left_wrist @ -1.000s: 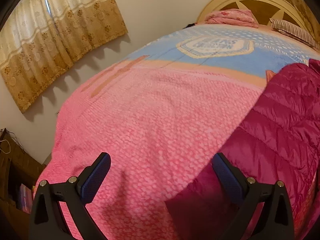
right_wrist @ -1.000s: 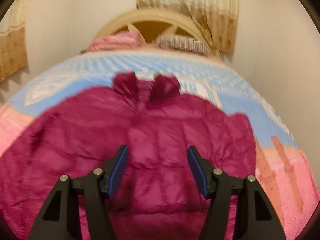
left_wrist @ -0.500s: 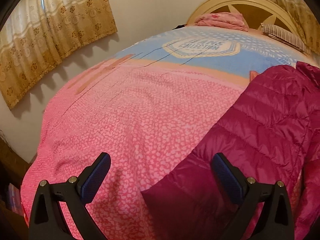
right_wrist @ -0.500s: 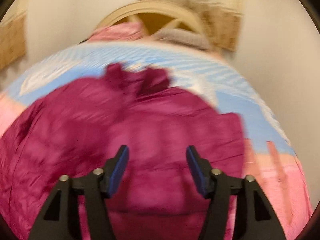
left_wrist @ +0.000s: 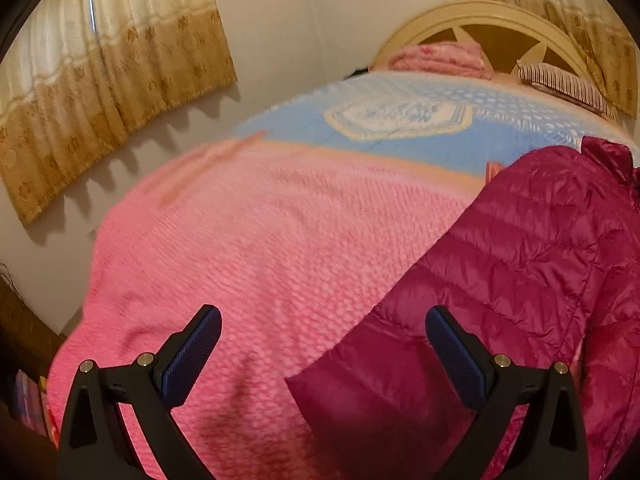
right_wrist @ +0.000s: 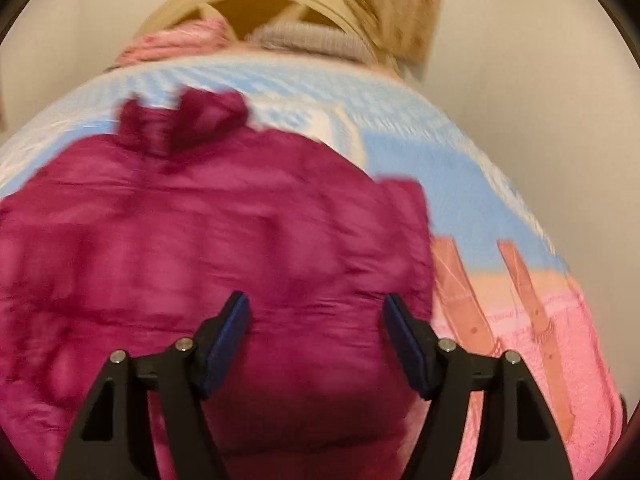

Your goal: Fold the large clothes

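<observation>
A magenta quilted puffer jacket [right_wrist: 208, 232] lies spread on the bed, collar [right_wrist: 180, 120] towards the headboard. In the left wrist view its left side and sleeve [left_wrist: 520, 280] fill the right part, the sleeve end near the bottom. My left gripper [left_wrist: 320, 344] hovers open over the pink blanket, its right finger above the sleeve, nothing between the pads. My right gripper [right_wrist: 316, 332] is open above the jacket's lower body, near its right edge, and empty. That view is blurred by motion.
The bed carries a pink and light blue blanket [left_wrist: 260, 240]. A folded pink cloth [left_wrist: 440, 56] and a striped pillow [left_wrist: 564, 84] lie by the cream headboard [left_wrist: 500, 20]. Curtains [left_wrist: 108, 72] hang on the left wall. Dark furniture [left_wrist: 20, 360] stands at the bed's left.
The right gripper's jaws have spread a little and it has shifted towards the jacket's right edge. The left view swung right and then partly back; the sleeve end now lies nearer its jaws.
</observation>
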